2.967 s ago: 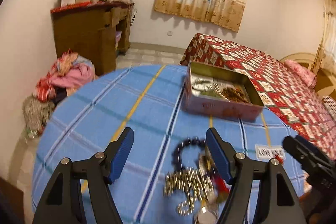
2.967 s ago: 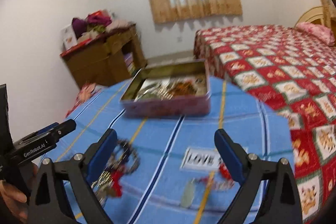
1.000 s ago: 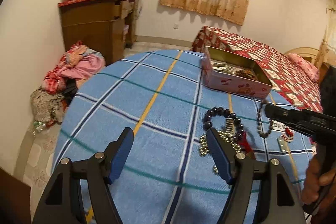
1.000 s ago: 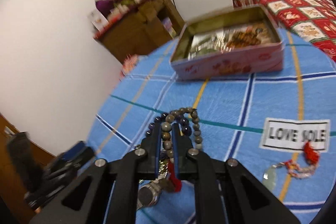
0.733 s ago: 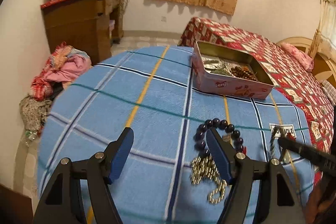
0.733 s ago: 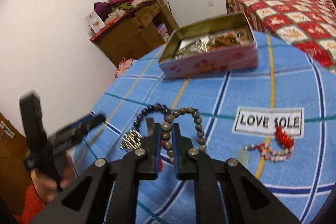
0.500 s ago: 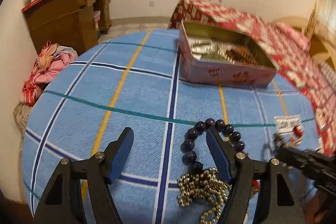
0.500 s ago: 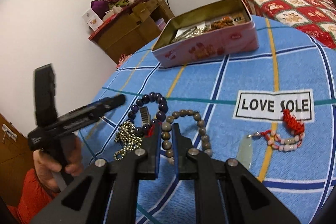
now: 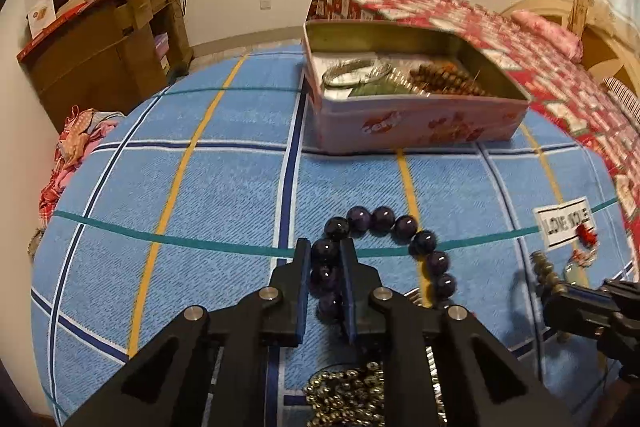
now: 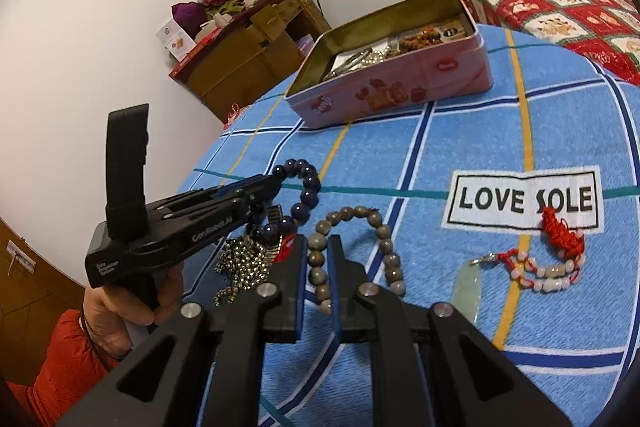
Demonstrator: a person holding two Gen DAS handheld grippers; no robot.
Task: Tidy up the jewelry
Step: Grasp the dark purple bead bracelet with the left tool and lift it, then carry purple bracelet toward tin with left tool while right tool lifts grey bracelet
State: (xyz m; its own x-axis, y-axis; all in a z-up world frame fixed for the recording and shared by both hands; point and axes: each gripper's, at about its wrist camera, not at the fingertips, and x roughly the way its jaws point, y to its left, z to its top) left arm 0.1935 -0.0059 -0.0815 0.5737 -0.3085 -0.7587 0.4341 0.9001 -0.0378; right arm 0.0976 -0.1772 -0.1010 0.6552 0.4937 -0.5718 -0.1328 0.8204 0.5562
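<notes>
While the left gripper (image 9: 325, 255) is pinching the purple beads (image 9: 424, 242) on the blue cloth (image 9: 224, 187), the right gripper (image 10: 318, 251) is clamping the brown beads (image 10: 386, 247), tin (image 10: 400, 91) sitting behind.

Three bead bracelets (image 10: 304, 187), one tin (image 10: 400, 91)

The blue checked tablecloth (image 9: 224, 183) is a rough, ribbed woven cloth. The pink rectangular tin box (image 9: 416, 125) is smooth printed metal, dull gold inside. The dark purple bead bracelet (image 9: 384, 219) is glossy and polished; the grey-brown bead bracelet (image 10: 384, 247) looks matt. The brassy ball chain (image 10: 240, 265) is shiny metal. The black gripper fingers (image 9: 300, 283) are matt plastic.
</notes>
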